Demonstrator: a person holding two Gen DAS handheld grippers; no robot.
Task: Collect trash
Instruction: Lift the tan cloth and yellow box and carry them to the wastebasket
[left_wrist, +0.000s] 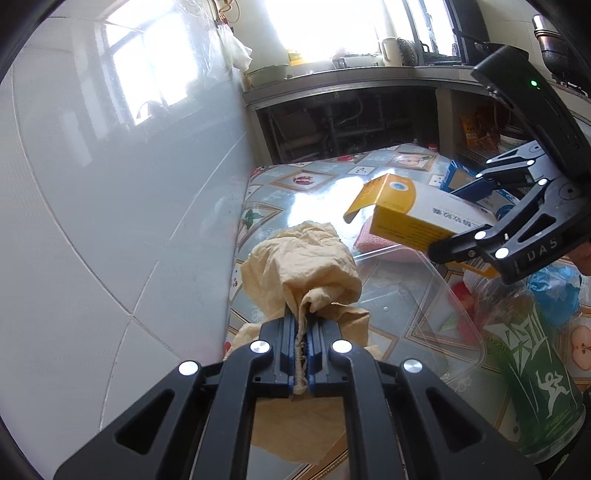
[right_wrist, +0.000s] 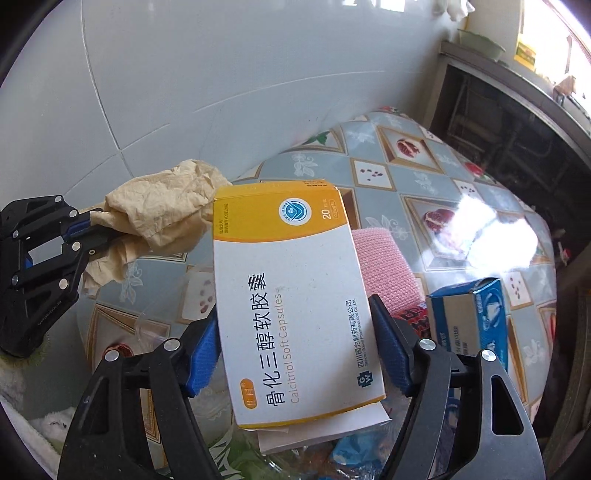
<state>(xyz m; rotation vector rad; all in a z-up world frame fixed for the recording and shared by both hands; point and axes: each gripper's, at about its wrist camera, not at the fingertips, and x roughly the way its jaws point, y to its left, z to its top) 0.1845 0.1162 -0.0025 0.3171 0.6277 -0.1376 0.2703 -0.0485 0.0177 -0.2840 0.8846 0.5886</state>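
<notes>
Crumpled beige paper napkin (left_wrist: 306, 266) up off the patterned oilcloth table (right_wrist: 436, 192), between the left gripper's (left_wrist: 303, 334) pads, near the tiled wall (left_wrist: 122, 177). To its right, yellow-and-white cardboard medicine box (right_wrist: 291, 295) between the right gripper's (right_wrist: 295, 347) pads, above clear plastic container (left_wrist: 417, 295). Behind it, pink knitted cloth (right_wrist: 384, 266); right of it, blue cardboard box (right_wrist: 465, 314).

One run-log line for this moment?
left gripper: shut on crumpled paper | right gripper: holding capsule box | stage: both lifted
</notes>
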